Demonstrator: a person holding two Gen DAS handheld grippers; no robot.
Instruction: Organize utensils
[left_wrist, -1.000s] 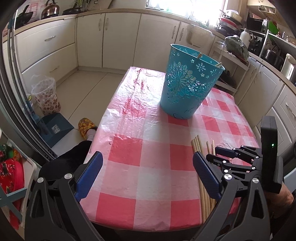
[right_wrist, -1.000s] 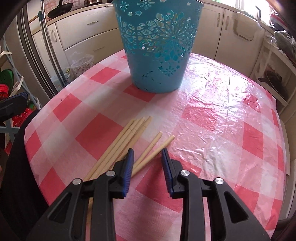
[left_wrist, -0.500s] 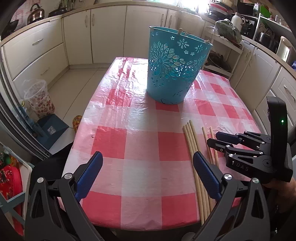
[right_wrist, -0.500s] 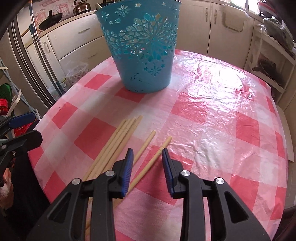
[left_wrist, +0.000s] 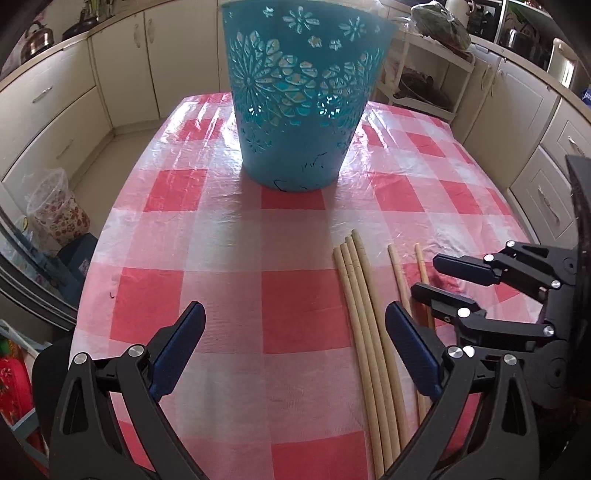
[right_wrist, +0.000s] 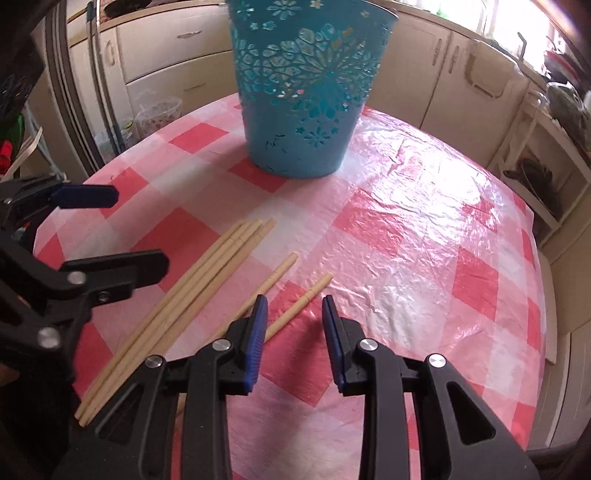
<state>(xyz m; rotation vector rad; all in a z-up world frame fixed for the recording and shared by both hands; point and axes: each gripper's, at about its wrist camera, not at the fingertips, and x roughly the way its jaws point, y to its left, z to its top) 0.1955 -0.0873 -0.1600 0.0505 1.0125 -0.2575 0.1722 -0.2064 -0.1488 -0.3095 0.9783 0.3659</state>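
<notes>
Several wooden chopsticks (left_wrist: 364, 317) lie on the red-and-white checked tablecloth (left_wrist: 229, 236), a tight bundle with two loose ones (left_wrist: 397, 269) to its right. They also show in the right wrist view (right_wrist: 207, 280). A teal cut-out basket (left_wrist: 301, 92) stands upright behind them, and shows in the right wrist view too (right_wrist: 306, 88). My left gripper (left_wrist: 293, 347) is open and empty, low over the table left of the bundle. My right gripper (right_wrist: 293, 314) is open and empty, just above the loose chopsticks (right_wrist: 299, 301); it appears in the left wrist view (left_wrist: 439, 275).
Kitchen cabinets (left_wrist: 51, 110) ring the table. A clear floral bin (left_wrist: 55, 210) stands on the floor at left. A shelf unit with a covered dish (left_wrist: 439, 22) is at back right. The table's near edge runs under both grippers.
My left gripper has moved forward and to the right, so the basket and chopsticks loom larger. My right gripper has come closer to the loose chopsticks. Both stay open.
</notes>
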